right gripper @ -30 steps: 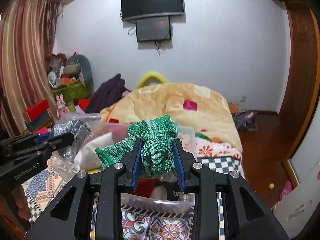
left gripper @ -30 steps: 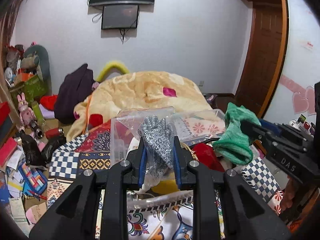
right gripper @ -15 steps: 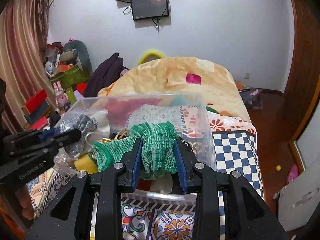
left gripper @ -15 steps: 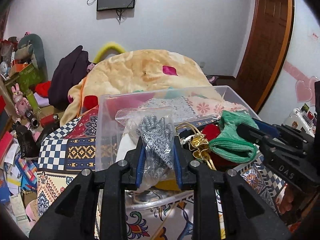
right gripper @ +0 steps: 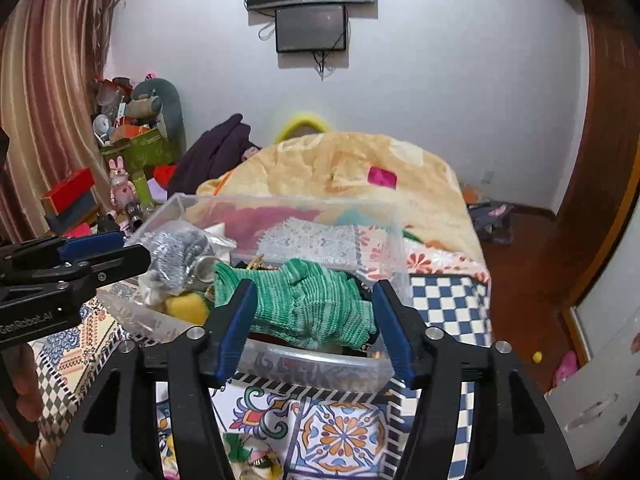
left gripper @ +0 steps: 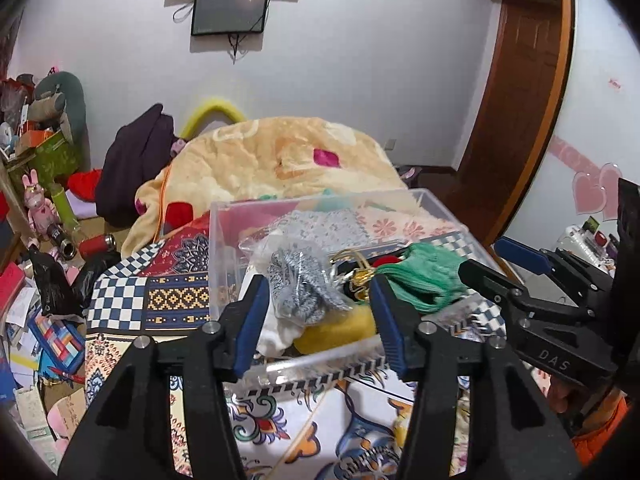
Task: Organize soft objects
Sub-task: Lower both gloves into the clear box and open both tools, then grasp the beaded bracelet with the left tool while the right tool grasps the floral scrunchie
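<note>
A clear plastic box (left gripper: pixel 224 240) (right gripper: pixel 384 248) stands on the patterned bed cover. A grey knit glove in a clear bag (left gripper: pixel 300 284) (right gripper: pixel 176 256) lies in its left part. A green knit glove (left gripper: pixel 424 276) (right gripper: pixel 316 300) lies in its right part. My left gripper (left gripper: pixel 318 316) is open just above the grey glove, jaws wide apart and not touching it. My right gripper (right gripper: pixel 314 320) is open over the green glove, which rests between the spread jaws. A yellow soft item (left gripper: pixel 336 332), red fabric and a gold piece also lie in the box.
A yellow-orange blanket (left gripper: pixel 272 160) is heaped behind the box. A dark purple garment (left gripper: pixel 136 164) lies at the back left. Toys, boxes and papers (left gripper: pixel 44 216) crowd the floor at left. A wooden door (left gripper: pixel 520 100) is at right.
Both grippers came down to the box and opened. The grey bagged glove and the green glove, held before, now lie in the box.
</note>
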